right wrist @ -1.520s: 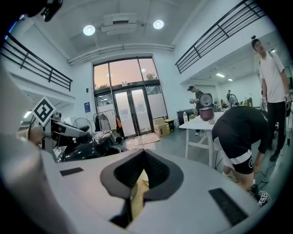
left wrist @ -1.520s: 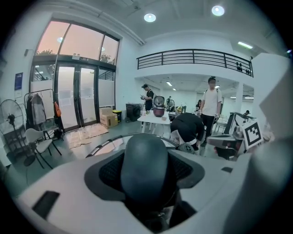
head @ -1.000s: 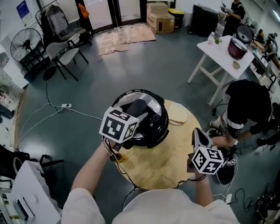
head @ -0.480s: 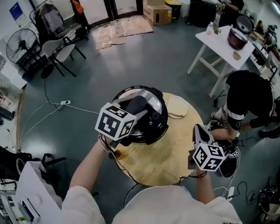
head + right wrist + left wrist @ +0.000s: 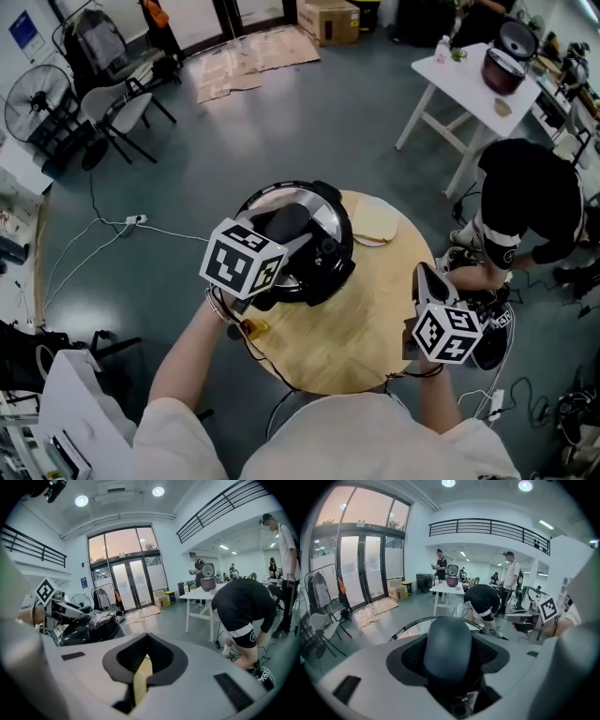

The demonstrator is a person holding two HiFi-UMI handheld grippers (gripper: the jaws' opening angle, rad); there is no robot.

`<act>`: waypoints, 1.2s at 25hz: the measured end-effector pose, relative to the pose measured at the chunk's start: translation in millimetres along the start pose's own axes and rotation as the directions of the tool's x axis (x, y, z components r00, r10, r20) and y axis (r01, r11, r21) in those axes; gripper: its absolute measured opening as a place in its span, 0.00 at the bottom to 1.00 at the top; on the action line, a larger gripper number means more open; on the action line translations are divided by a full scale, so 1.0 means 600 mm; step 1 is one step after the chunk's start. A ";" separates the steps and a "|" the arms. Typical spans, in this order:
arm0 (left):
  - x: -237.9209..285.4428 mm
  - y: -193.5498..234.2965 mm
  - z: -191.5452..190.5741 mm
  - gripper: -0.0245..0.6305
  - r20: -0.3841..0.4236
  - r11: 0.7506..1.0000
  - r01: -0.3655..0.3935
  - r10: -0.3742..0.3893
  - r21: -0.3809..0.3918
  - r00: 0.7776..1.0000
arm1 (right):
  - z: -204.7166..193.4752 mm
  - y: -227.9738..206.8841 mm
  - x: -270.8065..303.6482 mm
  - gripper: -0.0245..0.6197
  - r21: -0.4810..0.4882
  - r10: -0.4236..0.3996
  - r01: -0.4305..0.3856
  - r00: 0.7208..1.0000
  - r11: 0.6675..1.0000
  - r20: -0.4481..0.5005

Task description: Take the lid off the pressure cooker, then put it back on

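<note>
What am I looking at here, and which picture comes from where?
No robot: a person carries two hand-held two-jaw grippers; the marker cubes belong to them. The head view looks down from the person's head; each gripper view looks along one gripper's jaws. On the round wooden table stands a black pressure cooker with its lid on. The left gripper is clamped on the lid handle. The right gripper hangs by the table's right edge, jaws together, holding nothing.
</note>
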State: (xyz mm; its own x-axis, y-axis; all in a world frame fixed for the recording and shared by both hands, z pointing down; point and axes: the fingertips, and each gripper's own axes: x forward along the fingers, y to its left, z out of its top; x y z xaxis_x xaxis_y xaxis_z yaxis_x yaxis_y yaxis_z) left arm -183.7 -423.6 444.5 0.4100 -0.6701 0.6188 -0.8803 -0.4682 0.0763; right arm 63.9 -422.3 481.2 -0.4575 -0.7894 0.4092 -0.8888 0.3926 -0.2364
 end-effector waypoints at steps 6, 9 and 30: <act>0.004 0.001 0.002 0.45 0.010 1.000 0.006 -0.006 0.001 1.000 | -0.003 -0.001 0.005 0.04 0.006 0.000 0.000 1.000 1.000 -0.002; 0.005 0.002 0.001 0.46 0.016 1.000 0.009 -0.009 0.002 1.000 | -0.004 0.004 0.007 0.04 0.005 0.008 -0.008 1.000 1.000 -0.001; -0.023 0.007 0.024 0.61 0.082 0.998 0.003 0.001 -0.056 0.997 | -0.009 0.013 -0.034 0.04 0.017 -0.004 0.004 1.000 1.000 0.023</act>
State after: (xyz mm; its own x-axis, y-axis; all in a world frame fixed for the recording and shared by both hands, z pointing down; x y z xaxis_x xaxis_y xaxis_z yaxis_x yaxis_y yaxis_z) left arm -189.7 -424.6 425.1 0.4271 -0.7158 0.5524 -0.8909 -0.4374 0.1220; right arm 66.4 -400.7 475.6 -0.4533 -0.8015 0.3901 -0.8899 0.3819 -0.2494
